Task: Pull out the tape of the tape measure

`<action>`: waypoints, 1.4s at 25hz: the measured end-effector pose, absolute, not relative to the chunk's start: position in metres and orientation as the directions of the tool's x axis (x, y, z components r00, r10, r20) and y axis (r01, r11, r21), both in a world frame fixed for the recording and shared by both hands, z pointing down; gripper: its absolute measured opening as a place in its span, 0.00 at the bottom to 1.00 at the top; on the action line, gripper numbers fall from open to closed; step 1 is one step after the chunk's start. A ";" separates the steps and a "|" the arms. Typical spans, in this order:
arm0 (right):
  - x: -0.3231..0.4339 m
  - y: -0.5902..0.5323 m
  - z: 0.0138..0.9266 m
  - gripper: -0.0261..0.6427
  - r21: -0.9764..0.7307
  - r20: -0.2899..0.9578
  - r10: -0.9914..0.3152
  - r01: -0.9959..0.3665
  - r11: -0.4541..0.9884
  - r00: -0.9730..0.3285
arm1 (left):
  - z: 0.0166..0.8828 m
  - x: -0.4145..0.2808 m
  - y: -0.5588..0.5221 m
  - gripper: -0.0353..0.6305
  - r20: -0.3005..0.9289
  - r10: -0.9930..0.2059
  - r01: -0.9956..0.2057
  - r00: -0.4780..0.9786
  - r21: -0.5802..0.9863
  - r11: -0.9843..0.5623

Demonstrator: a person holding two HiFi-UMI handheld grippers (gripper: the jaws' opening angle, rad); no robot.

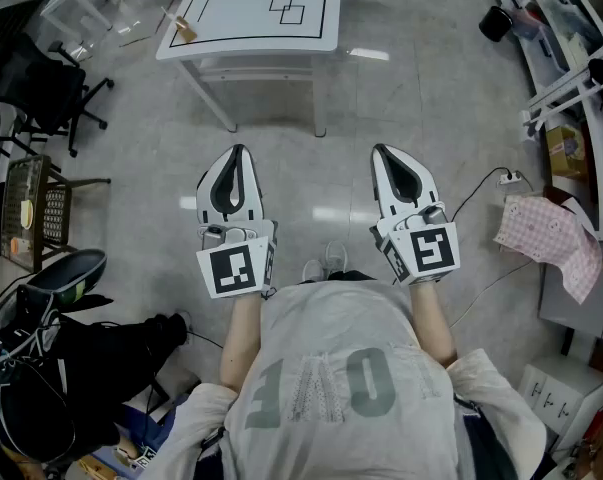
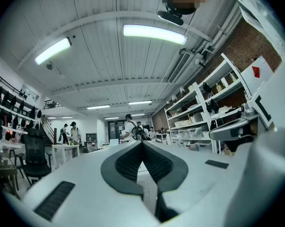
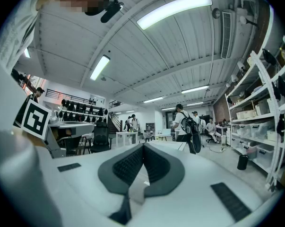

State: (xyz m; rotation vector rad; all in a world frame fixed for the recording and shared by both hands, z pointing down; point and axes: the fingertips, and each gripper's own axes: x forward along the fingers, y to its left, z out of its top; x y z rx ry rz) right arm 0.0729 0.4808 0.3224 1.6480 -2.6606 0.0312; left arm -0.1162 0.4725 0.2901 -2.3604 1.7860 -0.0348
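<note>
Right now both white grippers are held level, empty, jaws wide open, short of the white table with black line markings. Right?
Jaws are shut, not open: each gripper view shows it, left white gripper and right white gripper both closed tip to tip, nothing between. The rest holds.

Small yellow-brown object (image 1: 184, 28) on the white desk (image 1: 251, 18), right at its left edge close to the near corner, about 11 o'clock in the head view. It looks upright, with a thin strip sticking out toward 10 o'clock. Too small to identify or read its state.
</note>
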 end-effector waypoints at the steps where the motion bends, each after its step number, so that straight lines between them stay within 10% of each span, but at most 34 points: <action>1: 0.075 0.480 0.323 0.08 -0.017 0.023 -0.895 -0.895 0.446 -0.446 | 0.290 -0.115 0.472 0.09 -0.093 -0.956 -0.953 0.278 -0.155 -0.262; 35: 0.110 0.348 0.336 0.09 -0.053 -0.022 -0.879 -0.877 0.477 -0.477 | 0.290 -0.081 0.322 0.09 -0.168 -0.939 -0.951 0.300 -0.135 -0.279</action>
